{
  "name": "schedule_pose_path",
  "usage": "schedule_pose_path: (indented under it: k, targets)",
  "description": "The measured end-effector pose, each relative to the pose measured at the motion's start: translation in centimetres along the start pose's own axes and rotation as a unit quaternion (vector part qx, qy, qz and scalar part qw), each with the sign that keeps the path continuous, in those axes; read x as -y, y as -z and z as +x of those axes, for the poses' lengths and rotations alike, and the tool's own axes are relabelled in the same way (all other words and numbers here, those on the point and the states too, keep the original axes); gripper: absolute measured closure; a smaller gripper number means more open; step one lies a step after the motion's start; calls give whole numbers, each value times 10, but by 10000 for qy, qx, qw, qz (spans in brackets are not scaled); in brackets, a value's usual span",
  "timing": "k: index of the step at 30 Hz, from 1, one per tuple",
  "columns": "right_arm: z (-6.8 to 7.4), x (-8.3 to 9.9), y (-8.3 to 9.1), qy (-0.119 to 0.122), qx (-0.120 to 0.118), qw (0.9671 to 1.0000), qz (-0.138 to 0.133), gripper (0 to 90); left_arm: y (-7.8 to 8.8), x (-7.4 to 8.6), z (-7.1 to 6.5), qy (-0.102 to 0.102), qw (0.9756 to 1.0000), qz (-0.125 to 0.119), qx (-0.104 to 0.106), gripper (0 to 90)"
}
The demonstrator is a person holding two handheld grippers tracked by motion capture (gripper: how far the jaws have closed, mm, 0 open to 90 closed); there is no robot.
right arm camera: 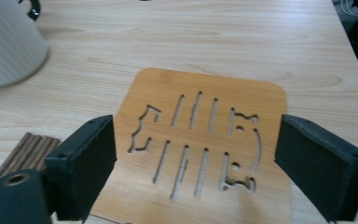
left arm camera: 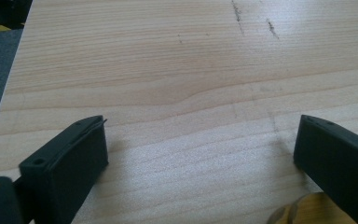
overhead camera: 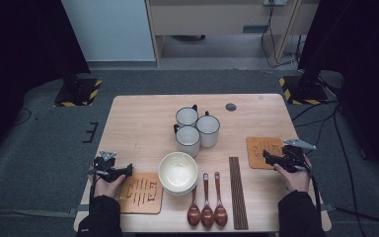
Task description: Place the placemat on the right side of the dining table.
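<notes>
The right gripper [right arm camera: 196, 163] hovers with fingers spread over the slotted wooden trivet [right arm camera: 200, 140] near the bench's [overhead camera: 143, 123] right edge. The left gripper [left arm camera: 200, 158], fingers spread, hangs above bare bench beside another trivet [overhead camera: 140, 193].

Tan wooden mat [right arm camera: 205, 140] (slotted cut-outs), white mug [right arm camera: 7, 44], black claws

Three white enamel mugs [overhead camera: 196, 129] stand clustered mid-tabletop [overhead camera: 138, 118]. Before them: cream ceramic bowl [overhead camera: 177, 172], three brown wooden spoons [overhead camera: 207, 202], dark chopsticks [overhead camera: 238, 192].
</notes>
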State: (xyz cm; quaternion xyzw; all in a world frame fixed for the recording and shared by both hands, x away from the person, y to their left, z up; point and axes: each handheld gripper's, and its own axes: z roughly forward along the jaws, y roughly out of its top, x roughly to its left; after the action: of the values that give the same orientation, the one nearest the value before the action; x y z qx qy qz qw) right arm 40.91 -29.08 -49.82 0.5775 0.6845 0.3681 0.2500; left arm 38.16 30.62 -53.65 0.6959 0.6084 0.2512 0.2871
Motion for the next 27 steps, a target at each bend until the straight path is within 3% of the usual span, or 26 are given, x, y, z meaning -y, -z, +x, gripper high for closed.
schedule_pose_path:
  k: [6,12,20,27]
  targets:
    - [5,-2,2,25,-103,9999,-49,74,5,0,3,115,9999,-25,-24,117]
    - [8,-7,10,56,-128,9997,-177,62,15,-5,2,80,9997,-243,39,169]
    - [16,-13,19,154,-222,9993,-277,156,32,-14,-3,105,9973,-653,322,217]
    - [24,-20,28,153,-378,9983,-418,181,47,-22,-11,90,9933,-972,611,245]
